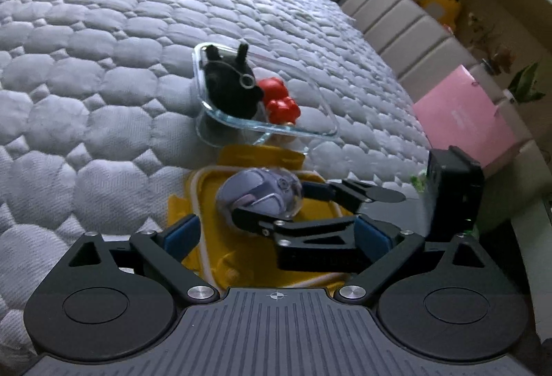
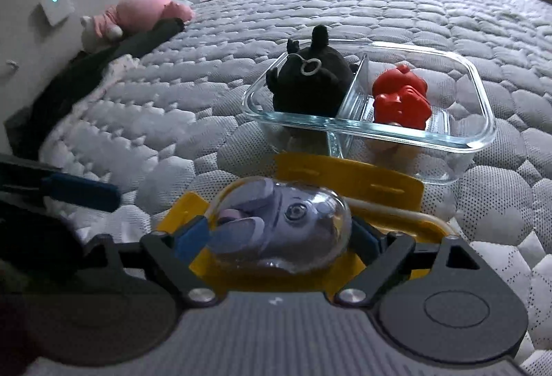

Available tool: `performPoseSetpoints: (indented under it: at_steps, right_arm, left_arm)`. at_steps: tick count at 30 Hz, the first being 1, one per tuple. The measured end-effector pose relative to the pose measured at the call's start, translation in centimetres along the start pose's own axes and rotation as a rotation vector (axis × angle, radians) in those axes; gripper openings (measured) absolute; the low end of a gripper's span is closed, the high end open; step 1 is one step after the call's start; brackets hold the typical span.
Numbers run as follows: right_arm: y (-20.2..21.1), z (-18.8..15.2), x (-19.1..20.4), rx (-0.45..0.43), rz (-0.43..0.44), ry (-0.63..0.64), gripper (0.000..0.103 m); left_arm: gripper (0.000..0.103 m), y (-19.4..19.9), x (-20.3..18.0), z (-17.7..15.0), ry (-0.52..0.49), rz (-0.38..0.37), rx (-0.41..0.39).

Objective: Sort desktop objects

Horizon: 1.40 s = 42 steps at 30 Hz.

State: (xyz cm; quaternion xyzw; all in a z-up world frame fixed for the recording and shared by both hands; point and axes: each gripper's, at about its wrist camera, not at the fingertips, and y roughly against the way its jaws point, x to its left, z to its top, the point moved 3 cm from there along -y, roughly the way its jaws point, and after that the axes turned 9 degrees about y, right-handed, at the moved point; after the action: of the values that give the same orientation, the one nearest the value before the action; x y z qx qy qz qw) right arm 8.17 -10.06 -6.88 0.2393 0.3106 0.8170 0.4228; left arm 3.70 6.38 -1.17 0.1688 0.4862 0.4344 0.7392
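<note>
You're working over the quilted bed w/ both tools. The clear capsule toy (image 2: pixel 279 227) is sitting on the yellow lid (image 2: pixel 348 184), just in front of the glass container (image 2: pixel 483 120), which is already holding the black plush (image 2: pixel 310 84) and red figure (image 2: pixel 400 99) in separate compartments. Your right gripper (image 2: pixel 279 234) is straddling the capsule, blue pads at both sides; can't tell if they're pressing yet. Your left gripper (image 1: pixel 276 234) is standing wide, empty. The capsule is looking light, rigid, smooth & round, so probably slippery: be taking it across its widest part, squeezing gently.
</note>
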Motion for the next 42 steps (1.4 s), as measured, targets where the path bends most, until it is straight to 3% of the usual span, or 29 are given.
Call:
performPoseSetpoints:
  at_steps: [4, 13, 18, 34, 38, 42]
  right_arm:
    - [-0.6, 0.5, 1.2, 0.004, -0.058, 0.025, 0.089]
    - [0.7, 0.7, -0.2, 0.05, -0.058, -0.016, 0.087]
    - [2.8, 1.4, -1.6, 0.029, -0.033, -0.052, 0.047]
    - [4.3, 0.7, -5.1, -0.042, 0.056, -0.218, 0.047]
    - [5.5, 1.2, -6.0, -0.064, 0.064, -0.247, 0.047]
    - [7.5, 3.2, -6.8, -0.092, -0.004, -0.205, 0.047]
  left_arm:
    - [0.099, 1.1, 0.4, -0.2, -0.001, 0.021, -0.032]
    - [0.099, 2.0, 1.2, 0.0, 0.033, 0.011, -0.059]
    - [0.1, 0.8, 1.4, 0.1, 0.056, 0.012, -0.032]
    - [0.101, -3.6, 1.8, -1.6, 0.052, 0.027, 0.107]
    - [0.103, -3.7, 1.7, -1.7, 0.05, 0.029, 0.104]
    - [0.103, -3.6, 0.8, -1.8, 0.038, -0.068, 0.138]
